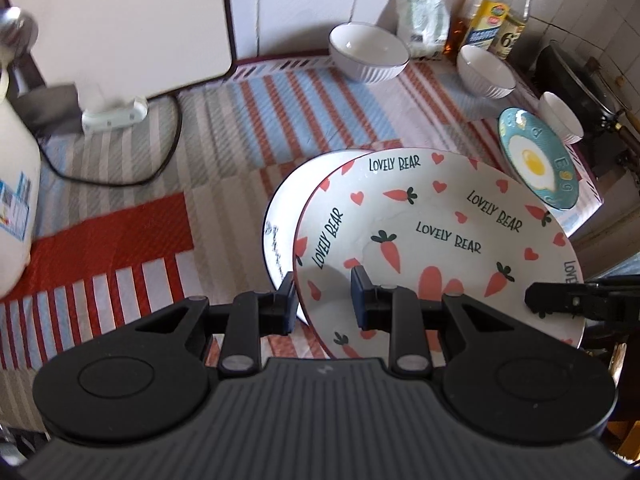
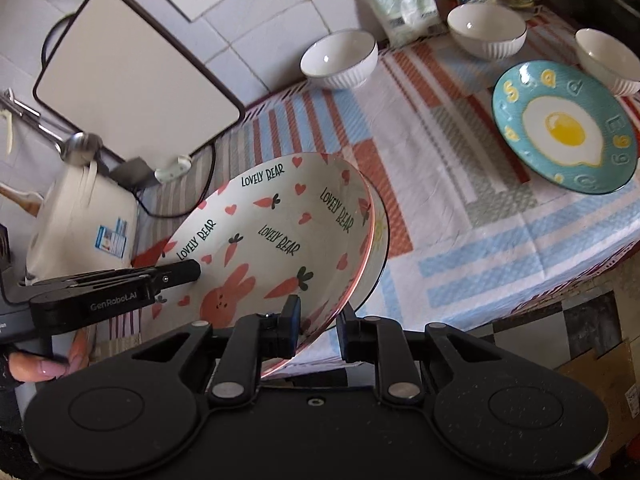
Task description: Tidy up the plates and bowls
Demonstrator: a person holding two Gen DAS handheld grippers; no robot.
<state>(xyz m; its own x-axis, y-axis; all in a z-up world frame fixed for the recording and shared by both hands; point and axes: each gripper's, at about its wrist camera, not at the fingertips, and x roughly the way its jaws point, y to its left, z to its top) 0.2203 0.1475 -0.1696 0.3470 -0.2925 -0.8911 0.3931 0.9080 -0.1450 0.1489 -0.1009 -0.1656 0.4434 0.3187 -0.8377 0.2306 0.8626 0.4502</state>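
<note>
White carrot-print plate [image 1: 432,232] | stacked on plain plate [image 1: 280,220] | rims pinched between left gripper [image 1: 324,296] fingers and right gripper [image 2: 318,328] fingers

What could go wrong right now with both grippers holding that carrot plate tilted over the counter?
1. The left gripper and right gripper pinch only the rim of the carrot plate; tilted, it could slip out.
2. A second white plate sits right under it and could get chipped.
3. Swinging right could clip the egg plate.

The striped cloth [image 2: 460,216] lies bare mid-counter. Three white bowls [image 2: 340,60], bottles [image 1: 490,20] and an egg plate [image 2: 564,128] crowd the back.
</note>
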